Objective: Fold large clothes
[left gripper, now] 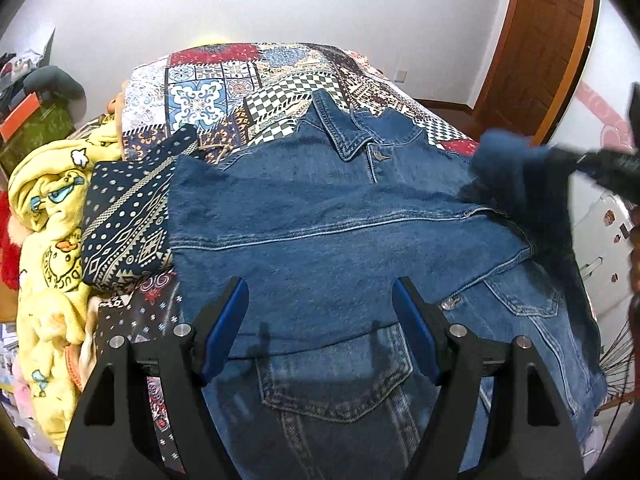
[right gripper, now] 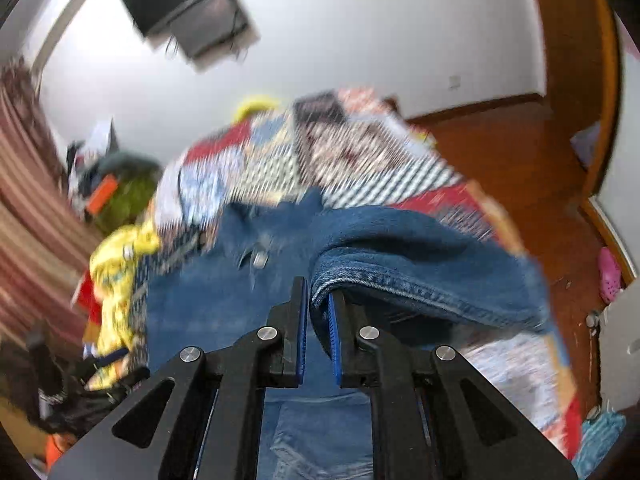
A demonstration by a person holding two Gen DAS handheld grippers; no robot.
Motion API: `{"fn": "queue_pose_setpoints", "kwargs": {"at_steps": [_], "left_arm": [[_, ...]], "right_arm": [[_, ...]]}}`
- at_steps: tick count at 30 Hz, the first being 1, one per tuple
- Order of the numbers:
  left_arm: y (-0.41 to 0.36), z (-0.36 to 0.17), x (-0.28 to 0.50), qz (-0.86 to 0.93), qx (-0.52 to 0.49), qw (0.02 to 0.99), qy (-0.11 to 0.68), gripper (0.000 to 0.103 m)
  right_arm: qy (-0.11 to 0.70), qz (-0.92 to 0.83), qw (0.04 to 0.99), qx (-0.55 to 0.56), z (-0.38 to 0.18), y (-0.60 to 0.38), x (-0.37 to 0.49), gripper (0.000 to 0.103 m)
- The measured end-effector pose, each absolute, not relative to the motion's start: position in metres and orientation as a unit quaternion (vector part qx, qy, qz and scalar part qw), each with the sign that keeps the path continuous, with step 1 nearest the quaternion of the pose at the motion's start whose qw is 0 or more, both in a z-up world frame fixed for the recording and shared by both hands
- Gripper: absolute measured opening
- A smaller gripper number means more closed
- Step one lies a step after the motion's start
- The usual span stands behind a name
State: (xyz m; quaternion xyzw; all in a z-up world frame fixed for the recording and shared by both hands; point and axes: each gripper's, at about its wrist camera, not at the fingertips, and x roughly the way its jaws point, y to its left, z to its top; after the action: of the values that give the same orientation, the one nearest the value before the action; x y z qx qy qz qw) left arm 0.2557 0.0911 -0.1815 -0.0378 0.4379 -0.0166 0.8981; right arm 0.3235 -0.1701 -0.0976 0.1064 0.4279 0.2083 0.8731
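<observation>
A blue denim jacket [left gripper: 320, 232] lies spread front-up on the patchwork bedspread [left gripper: 224, 92], collar towards the far end, one sleeve folded across its chest. My left gripper [left gripper: 320, 300] is open and empty just above the jacket's lower chest. My right gripper [right gripper: 318, 300] is shut on a denim sleeve or edge [right gripper: 420, 264] and holds it lifted above the jacket's right side; it shows blurred in the left wrist view [left gripper: 600, 168]. The right wrist view is motion-blurred.
A yellow duck-print blanket [left gripper: 52, 240] and a navy patterned cloth [left gripper: 124, 220] lie to the jacket's left. Boxes and clutter [left gripper: 32, 128] stand at the far left. A white wall and wooden door [left gripper: 540, 40] lie beyond the bed; white furniture [left gripper: 600, 248] is at the right.
</observation>
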Motion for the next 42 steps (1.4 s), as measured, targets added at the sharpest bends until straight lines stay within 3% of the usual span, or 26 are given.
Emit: {"fn": "queue_pose_setpoints", "kwargs": {"at_steps": [8,14,19,24,29,42], "left_arm": [[0.090,-0.185,0.244,-0.020,-0.026,0.894,0.446,0.073],[0.065,-0.171,0.252,-0.043,-0.005,0.898,0.439,0.073],[0.024,-0.146,0.269,-0.078,0.029,0.905,0.416,0.073],[-0.035,-0.121,0.297,-0.130,0.070,0.907,0.395,0.079],[-0.104,-0.115,0.327,-0.185,0.111,0.896,0.388,0.081],[-0.237,-0.206,0.392,-0.268,0.188,0.810,0.487,0.080]], "right_arm": [[0.512,0.220,0.829,0.040,-0.168,-0.126,0.312,0.010],[0.519,0.240,0.821,-0.005,-0.163,-0.123,0.293,0.012],[0.484,0.250,0.838,-0.009,-0.140,-0.146,0.279,0.021],[0.433,0.202,0.878,0.000,-0.111,-0.199,0.274,0.039],[0.399,0.123,0.908,0.019,-0.095,-0.250,0.274,0.071],[0.436,0.018,0.898,0.049,-0.135,-0.326,0.275,0.072]]}}
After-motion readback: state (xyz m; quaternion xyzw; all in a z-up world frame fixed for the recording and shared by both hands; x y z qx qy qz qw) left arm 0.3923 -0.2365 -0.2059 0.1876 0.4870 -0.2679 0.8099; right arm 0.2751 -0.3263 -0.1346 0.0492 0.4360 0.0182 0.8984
